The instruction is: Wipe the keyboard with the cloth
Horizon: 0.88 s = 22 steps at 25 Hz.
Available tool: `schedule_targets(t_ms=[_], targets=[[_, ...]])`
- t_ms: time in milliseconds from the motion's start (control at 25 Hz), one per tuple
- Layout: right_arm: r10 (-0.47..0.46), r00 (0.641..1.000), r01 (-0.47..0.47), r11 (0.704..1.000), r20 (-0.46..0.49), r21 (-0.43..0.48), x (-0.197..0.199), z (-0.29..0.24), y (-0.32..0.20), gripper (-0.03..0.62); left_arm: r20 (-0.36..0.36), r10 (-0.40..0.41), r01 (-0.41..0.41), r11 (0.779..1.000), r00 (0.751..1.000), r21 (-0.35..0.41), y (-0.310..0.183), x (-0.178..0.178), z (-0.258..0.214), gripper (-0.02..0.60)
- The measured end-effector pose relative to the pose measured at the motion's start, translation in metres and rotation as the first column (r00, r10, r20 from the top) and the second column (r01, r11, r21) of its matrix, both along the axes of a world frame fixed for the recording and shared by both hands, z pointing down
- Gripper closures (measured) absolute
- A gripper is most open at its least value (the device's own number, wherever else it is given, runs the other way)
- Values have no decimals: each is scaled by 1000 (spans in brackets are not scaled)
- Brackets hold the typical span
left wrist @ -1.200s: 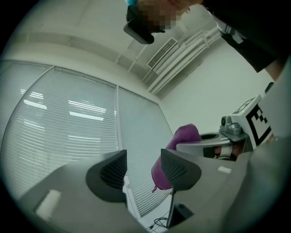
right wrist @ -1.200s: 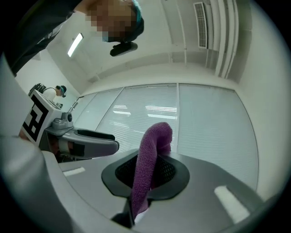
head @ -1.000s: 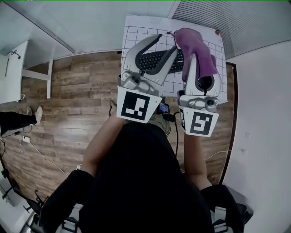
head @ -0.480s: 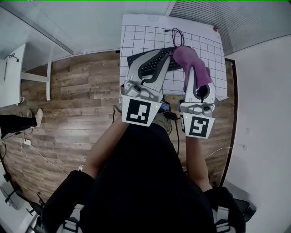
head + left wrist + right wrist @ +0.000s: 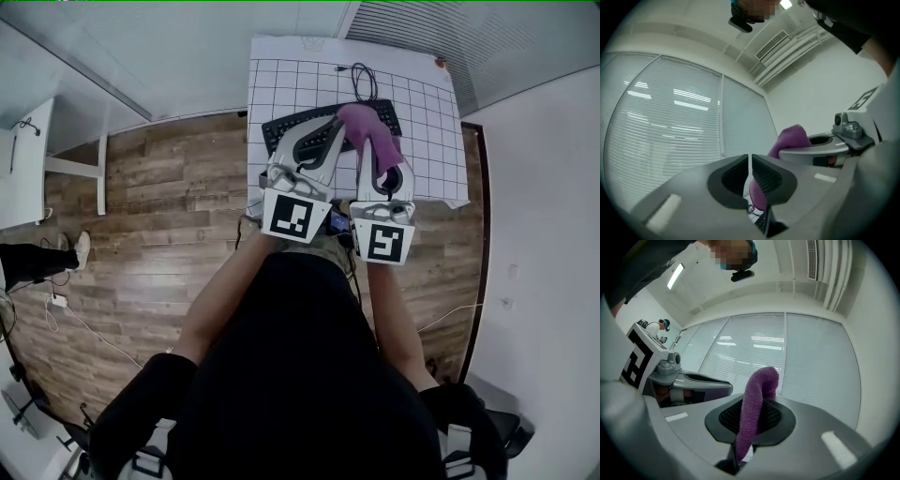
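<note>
The table (image 5: 427,141) lies bare to the right of the keyboard (image 5: 281,131) and across the far-left squares behind it, leaving open passage there. A coiled cable (image 5: 364,82) sits just behind the keyboard's middle, and the cloth (image 5: 367,127) hangs over its right half.

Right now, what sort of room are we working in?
Probably an office or lab: a keyboard on a grid-marked table, a wood-look floor, and large windows with blinds.
</note>
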State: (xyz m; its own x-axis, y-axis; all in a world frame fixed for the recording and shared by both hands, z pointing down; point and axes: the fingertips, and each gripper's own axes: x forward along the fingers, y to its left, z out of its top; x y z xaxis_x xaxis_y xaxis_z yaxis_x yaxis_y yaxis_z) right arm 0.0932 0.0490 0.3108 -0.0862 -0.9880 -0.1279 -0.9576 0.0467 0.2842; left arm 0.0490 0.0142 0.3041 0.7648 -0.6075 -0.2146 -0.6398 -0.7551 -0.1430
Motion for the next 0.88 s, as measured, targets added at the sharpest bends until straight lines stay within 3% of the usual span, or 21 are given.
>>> schedule_targets(t_ms=[200,520,880], targets=[[13,1000,-13,1000,14,-15,-4,18,-7,559,27,38,-37,999,999,-9,0,7,22,561],[18,1000,-17,998,12,-57,-7,37,-10,560,45,-47,50,996,998,-68,-12,-10,44,572],[37,999,-37,996,-1,-82,-6,45,-10,566,55,-46,49,997,997,-64,-10,-9,49,572]])
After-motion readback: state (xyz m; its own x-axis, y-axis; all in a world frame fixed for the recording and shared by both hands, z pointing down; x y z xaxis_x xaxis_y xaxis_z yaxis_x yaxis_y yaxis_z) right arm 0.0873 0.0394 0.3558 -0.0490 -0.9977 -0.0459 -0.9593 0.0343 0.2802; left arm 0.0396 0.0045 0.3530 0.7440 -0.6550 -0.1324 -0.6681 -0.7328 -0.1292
